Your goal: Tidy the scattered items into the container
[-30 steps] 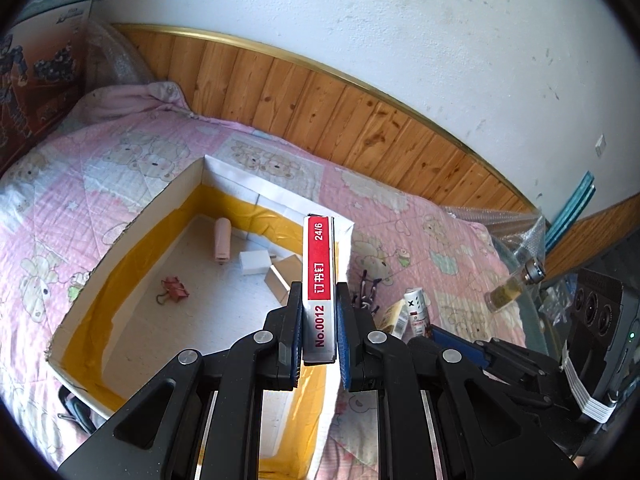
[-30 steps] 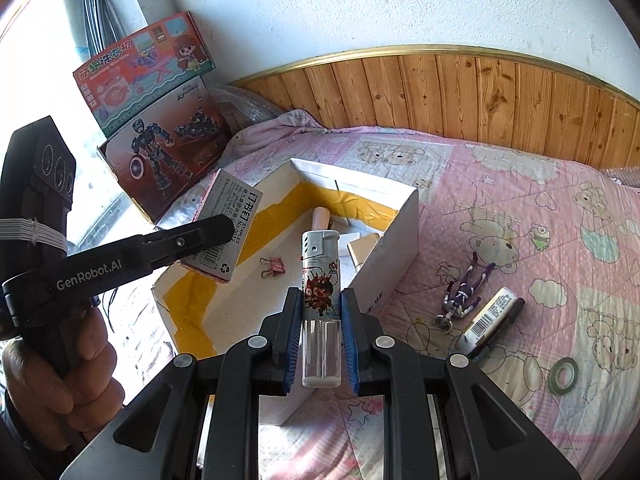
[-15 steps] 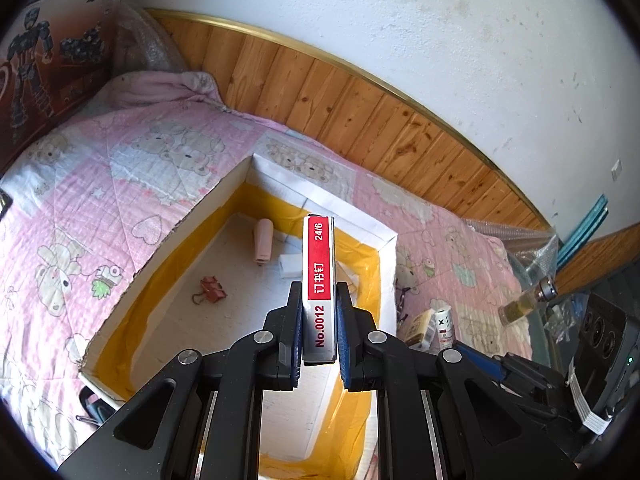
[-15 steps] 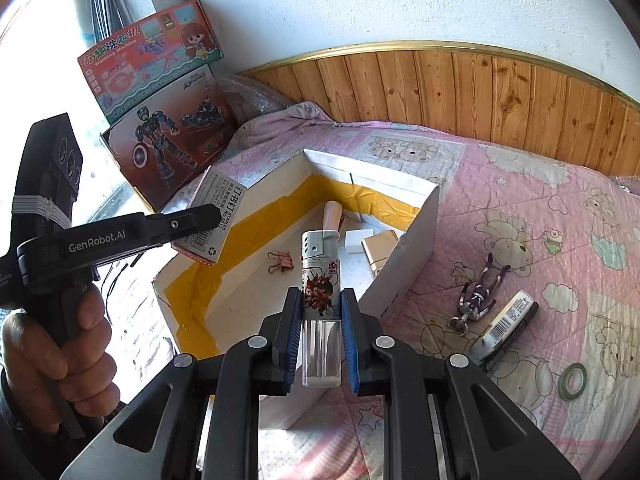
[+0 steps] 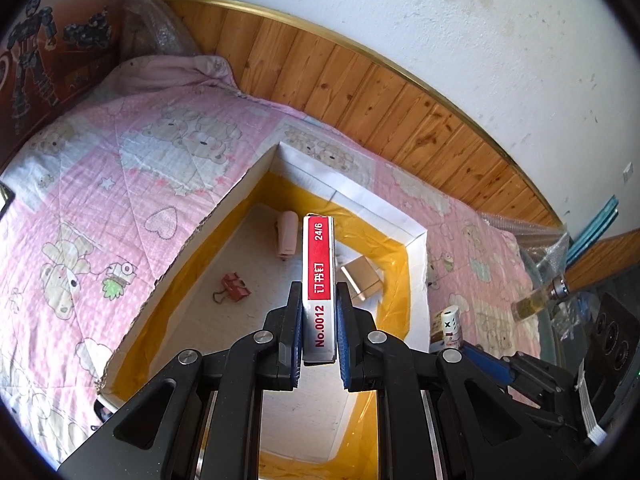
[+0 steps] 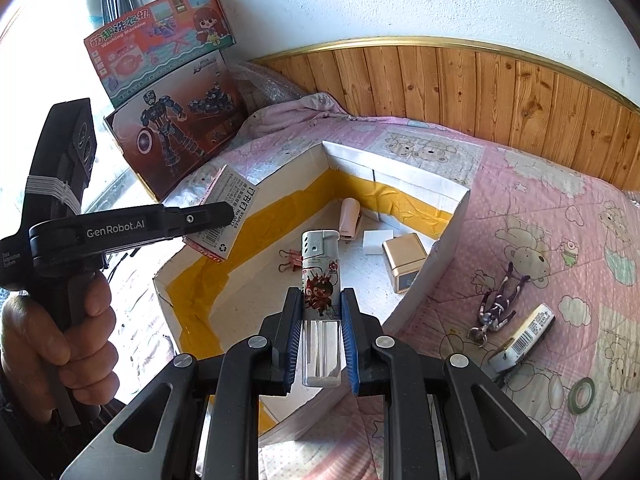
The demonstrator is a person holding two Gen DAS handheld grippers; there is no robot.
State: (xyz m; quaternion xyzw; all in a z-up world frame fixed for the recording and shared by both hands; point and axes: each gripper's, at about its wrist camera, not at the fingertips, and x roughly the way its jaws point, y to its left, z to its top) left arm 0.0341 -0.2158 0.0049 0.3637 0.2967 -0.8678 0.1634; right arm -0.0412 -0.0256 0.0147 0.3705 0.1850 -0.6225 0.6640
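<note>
Now your left gripper (image 5: 318, 332) clamped on the staple box (image 5: 318, 280), right gripper (image 6: 320, 340) on the lighter (image 6: 321, 280), both above the cardboard box (image 5: 416, 276).

The staple box (image 5: 318, 280) carries white print on its red edge: "No.0012", the Chinese characters "订书钉", and "24/6". In the right wrist view its white face (image 6: 228, 216) reads "订书钉" and "STAPLES" beside a barcode and a recycling mark (the finer print is too small to read). The left gripper (image 6: 224, 213) bears "GenRobot.AI" in white along its black arm. The upper toy box (image 6: 160, 36) shows yellow Chinese lettering, partly legible, above "Washing Machine". The small white bottle (image 5: 451, 326) shows a black "x". The flat white packet (image 6: 524, 336) carries a barcode only.
</note>
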